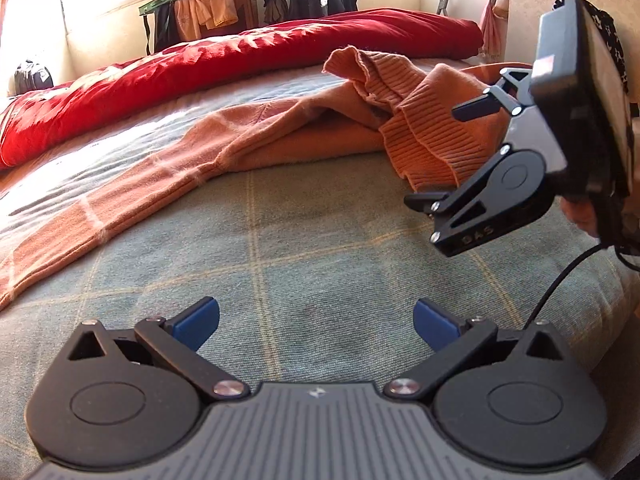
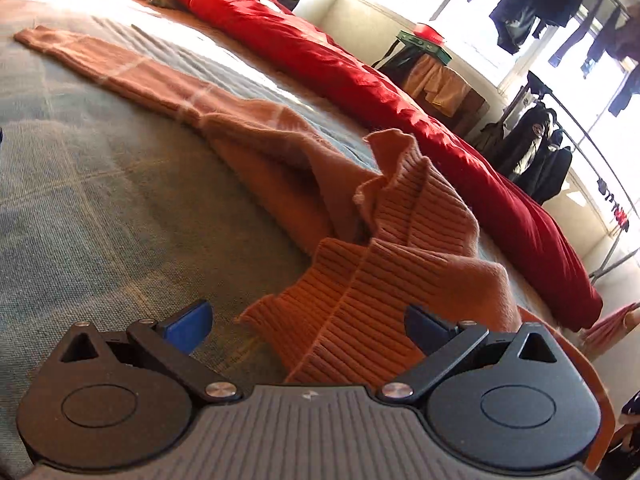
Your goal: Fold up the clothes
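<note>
Lying rumpled on the checked bedspread (image 1: 320, 248), the orange sweater (image 1: 420, 128) has one sleeve stretched left; left gripper (image 1: 316, 320) and right gripper (image 2: 308, 322) both spread, holding nothing.

Black grippers (image 1: 316, 322), blue-padded jaws

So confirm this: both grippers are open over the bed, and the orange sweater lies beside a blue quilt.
The colour is wrong: the quilt beside the orange sweater is red, as the left wrist view shows. The left gripper and right gripper are indeed open.
</note>
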